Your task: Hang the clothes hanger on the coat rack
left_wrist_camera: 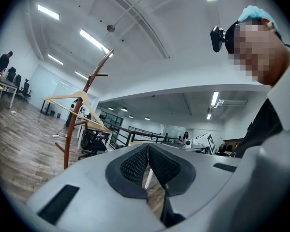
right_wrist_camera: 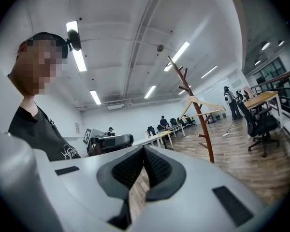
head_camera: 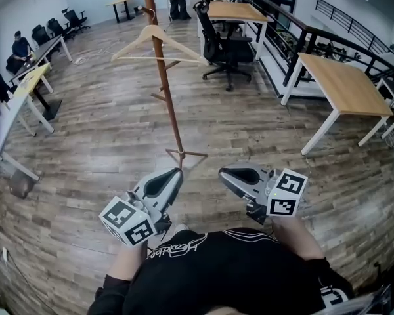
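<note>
Black shirt (head_camera: 230, 268), unreadable white script, left tongs (head_camera: 176, 173) closed empty, right tongs (head_camera: 224, 173) closed empty, hanger (head_camera: 132, 44) on coat rack (head_camera: 173, 117)

1. The coat rack (head_camera: 164, 77) runs off the head view's top edge, cutting off its upper pegs.
2. In the left gripper view its foot is hidden behind the left gripper (left_wrist_camera: 148, 149).
3. How the hook of the clothes hanger (head_camera: 159, 43) sits cannot be made out.
4. The seated person (head_camera: 20, 44) is too small to tell more.
</note>
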Motion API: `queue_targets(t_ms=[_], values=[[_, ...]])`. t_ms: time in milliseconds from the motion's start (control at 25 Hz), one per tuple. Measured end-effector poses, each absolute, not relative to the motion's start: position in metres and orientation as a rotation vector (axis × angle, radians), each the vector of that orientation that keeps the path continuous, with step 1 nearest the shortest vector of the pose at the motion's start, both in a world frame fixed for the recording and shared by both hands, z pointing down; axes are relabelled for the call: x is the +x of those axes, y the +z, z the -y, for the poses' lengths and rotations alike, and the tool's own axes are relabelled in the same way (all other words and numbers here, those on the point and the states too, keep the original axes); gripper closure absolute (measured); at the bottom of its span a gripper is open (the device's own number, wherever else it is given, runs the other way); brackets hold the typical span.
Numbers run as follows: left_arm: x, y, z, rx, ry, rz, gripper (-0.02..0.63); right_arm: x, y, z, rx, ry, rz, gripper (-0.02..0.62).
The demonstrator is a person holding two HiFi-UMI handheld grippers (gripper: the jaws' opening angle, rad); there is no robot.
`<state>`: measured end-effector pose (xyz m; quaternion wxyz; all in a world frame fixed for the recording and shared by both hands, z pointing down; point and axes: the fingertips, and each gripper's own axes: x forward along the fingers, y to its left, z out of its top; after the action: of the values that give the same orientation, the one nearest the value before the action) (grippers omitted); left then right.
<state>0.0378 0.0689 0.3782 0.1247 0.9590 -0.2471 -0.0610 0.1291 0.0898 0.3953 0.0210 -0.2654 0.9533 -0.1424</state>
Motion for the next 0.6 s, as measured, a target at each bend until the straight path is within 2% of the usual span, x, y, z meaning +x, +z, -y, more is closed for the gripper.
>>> queue_targets(t_ms=[600], values=[[0.023, 0.371, -0.071, 2.772, -0.162, 0.76, 0.597, 0.112, 0.386, -0.098, -0.764, -0.401, -2.985, 0.557]])
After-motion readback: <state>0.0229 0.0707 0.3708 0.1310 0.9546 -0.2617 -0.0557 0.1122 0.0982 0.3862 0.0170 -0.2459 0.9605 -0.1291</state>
